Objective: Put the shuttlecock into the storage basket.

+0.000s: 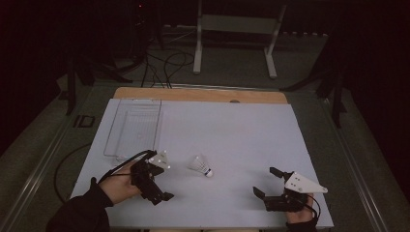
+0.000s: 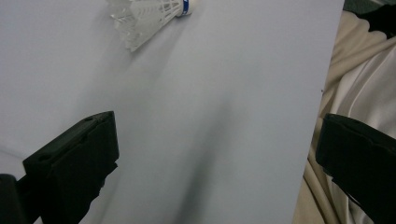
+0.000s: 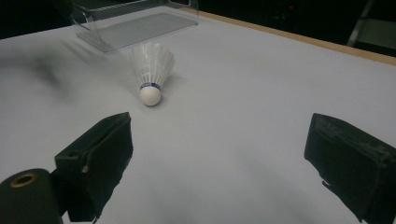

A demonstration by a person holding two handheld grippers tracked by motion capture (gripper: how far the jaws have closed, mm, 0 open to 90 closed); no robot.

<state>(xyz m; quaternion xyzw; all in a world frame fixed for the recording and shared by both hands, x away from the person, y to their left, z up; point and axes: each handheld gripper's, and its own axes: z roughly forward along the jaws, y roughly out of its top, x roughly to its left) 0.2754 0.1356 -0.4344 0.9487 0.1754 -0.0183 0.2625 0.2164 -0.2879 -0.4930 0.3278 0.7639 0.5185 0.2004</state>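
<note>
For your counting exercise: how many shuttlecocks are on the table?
1. The shuttlecock lies on its side on the white table, between the two grippers, near the clear tray.

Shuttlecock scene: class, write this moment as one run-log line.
shuttlecock: lying on its side on white table, untouched | left gripper: open, empty | right gripper: open, empty | clear tray: far left, empty

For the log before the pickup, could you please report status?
Left gripper open, empty. Right gripper open, empty. Shuttlecock lying on its side on the table between them, untouched. Path clear; clear tray apart behind.
</note>
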